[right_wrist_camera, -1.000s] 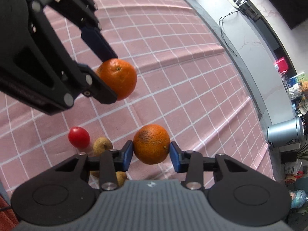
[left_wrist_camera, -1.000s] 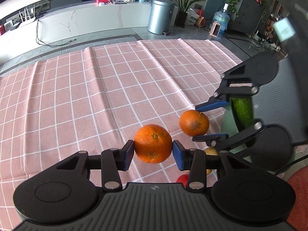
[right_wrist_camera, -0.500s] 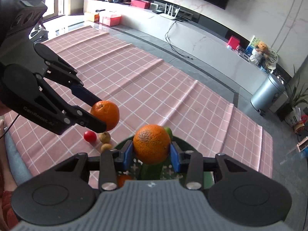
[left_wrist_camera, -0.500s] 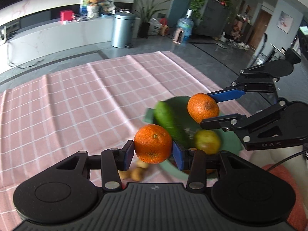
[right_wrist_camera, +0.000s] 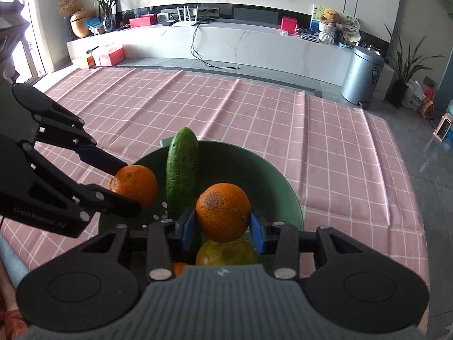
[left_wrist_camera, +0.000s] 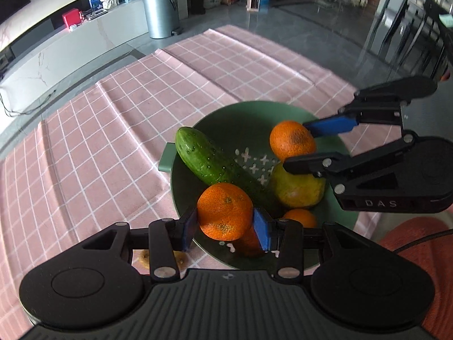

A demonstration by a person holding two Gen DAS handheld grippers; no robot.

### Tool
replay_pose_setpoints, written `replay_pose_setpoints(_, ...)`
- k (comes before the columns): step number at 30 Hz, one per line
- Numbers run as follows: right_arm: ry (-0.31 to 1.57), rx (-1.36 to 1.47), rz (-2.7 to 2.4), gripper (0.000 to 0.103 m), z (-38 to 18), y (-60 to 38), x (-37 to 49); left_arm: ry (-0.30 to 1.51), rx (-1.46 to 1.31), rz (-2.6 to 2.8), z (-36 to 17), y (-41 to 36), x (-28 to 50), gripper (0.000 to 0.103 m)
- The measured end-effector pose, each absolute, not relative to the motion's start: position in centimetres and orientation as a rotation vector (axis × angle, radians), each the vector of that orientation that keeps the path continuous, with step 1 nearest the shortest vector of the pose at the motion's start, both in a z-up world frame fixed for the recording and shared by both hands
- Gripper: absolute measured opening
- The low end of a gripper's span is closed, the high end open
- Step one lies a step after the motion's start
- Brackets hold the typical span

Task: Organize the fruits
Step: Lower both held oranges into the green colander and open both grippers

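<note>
My left gripper is shut on an orange and holds it over the near rim of a green colander bowl. My right gripper is shut on a second orange, also above the bowl; it shows in the left wrist view too. In the bowl lie a cucumber, a yellow-green citrus and another orange. The left gripper's orange shows in the right wrist view.
The bowl stands on a pink checked tablecloth near the table's right edge. Small brownish fruits lie on the cloth under my left gripper. A metal bin and a white counter stand on the floor beyond.
Both grippers have carried their oranges from over the bare cloth to above the green bowl. The small fruits and the red one have dropped out of the right wrist view.
</note>
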State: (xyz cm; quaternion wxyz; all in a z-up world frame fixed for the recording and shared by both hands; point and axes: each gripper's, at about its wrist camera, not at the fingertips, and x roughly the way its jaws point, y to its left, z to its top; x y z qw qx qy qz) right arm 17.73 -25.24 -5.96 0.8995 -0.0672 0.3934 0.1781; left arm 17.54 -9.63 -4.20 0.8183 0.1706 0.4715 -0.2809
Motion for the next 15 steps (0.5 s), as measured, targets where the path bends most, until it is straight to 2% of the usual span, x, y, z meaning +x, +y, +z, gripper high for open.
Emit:
replay_pose_setpoints(6, 0.817, -0.12, 0.358, 0.038, -7.6, -25.4, 19.3, 1.033, 0.511, -0.563, -5.2, -11.7, 17.7, 0.049)
replay_pose_setpoints(15, 0.831, -0.148, 0.376, 0.038, -9.3, -25.0, 20.3, 1.064, 0.555, -0.528, -6.2, -12.7, 18.2, 0.05)
